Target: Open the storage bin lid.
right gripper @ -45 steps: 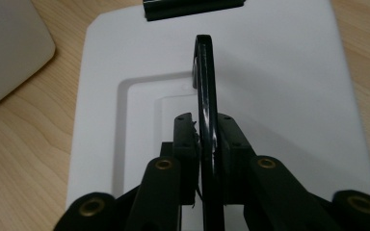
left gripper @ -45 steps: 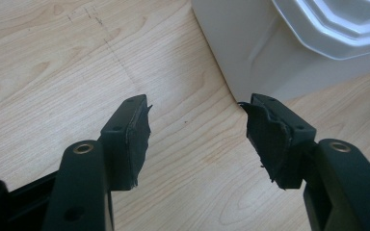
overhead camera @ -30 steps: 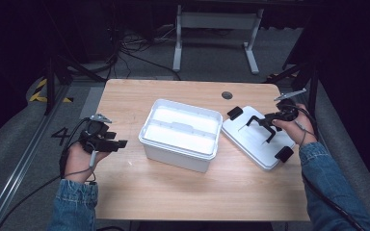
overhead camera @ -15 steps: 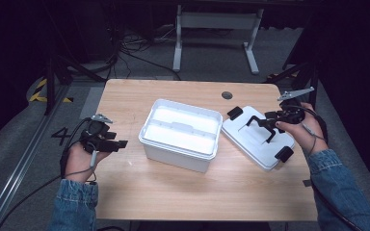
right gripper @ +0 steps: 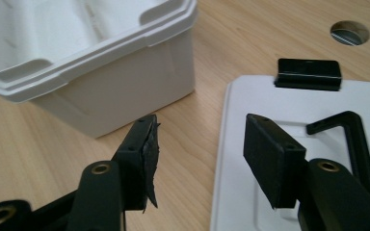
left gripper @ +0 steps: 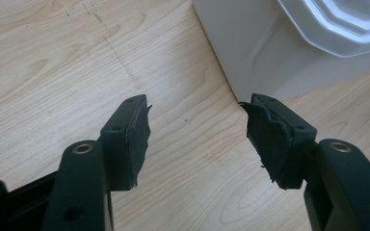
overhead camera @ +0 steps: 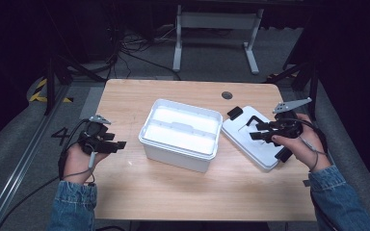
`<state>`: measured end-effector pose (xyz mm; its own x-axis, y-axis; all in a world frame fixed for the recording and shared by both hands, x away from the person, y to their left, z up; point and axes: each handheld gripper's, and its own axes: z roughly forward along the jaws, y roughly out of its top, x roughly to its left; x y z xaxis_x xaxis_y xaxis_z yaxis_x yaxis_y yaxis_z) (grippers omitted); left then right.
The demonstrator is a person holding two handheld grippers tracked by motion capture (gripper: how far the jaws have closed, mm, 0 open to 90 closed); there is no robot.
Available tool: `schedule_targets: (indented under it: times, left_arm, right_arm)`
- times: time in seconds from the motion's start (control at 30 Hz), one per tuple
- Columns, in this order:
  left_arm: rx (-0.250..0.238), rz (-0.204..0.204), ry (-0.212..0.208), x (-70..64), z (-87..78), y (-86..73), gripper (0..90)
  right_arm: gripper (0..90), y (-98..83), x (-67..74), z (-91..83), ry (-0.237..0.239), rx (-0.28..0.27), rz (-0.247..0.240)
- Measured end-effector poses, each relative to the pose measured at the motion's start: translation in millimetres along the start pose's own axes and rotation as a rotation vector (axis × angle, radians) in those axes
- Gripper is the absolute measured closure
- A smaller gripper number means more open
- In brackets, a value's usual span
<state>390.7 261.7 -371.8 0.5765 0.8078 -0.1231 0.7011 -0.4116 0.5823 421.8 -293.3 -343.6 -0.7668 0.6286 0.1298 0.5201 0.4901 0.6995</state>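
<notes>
- Sitting between both claws, a white plastic bin (overhead camera: 182, 134) lies lidless, smooth-walled.
- Left claw (left gripper: 195, 127) spread over wood-grain table (left gripper: 53, 62).
- Right claw (right gripper: 200, 144) spread above flat white lid (right gripper: 366, 101).

A single dark numeral — 4 (overhead camera: 59, 135) — is marked on the grey floor (overhead camera: 24, 144) just left of the table's (overhead camera: 125, 101) left edge, near the left hand. No other text, label or brand can be read — not on any other surface.
</notes>
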Motion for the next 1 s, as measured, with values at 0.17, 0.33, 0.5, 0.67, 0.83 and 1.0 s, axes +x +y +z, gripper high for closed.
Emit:
schedule_targets:
  times: [0.17,0.33,0.5,0.67,0.83,1.0]
  left_arm:
    - [0.000,0.011,0.006,-0.4,0.9,1.6,41.1]
    - [0.006,0.009,-0.002,-1.2,2.9,2.8,41.2]
    - [0.009,0.008,0.001,-1.3,3.6,3.1,41.1]
    - [0.009,0.014,-0.002,-0.8,3.4,2.7,41.1]
    - [0.015,0.006,-0.003,0.1,4.2,2.7,41.1]
    - [0.018,0.009,-0.006,-0.8,5.7,3.6,41.1]
  right_arm:
    - [48.0,-6.7,18.3,3.7,0.020,0.016,-0.019]
    - [47.9,-13.9,27.2,8.3,0.028,0.032,-0.026]
    - [47.9,-24.1,35.6,16.2,0.031,0.053,-0.037]
    - [48.0,-34.4,40.1,25.1,0.055,0.042,-0.024]
    - [47.9,-42.3,42.3,33.1,0.071,0.028,-0.012]
    - [48.0,-47.7,43.5,43.5,0.090,0.040,-0.006]
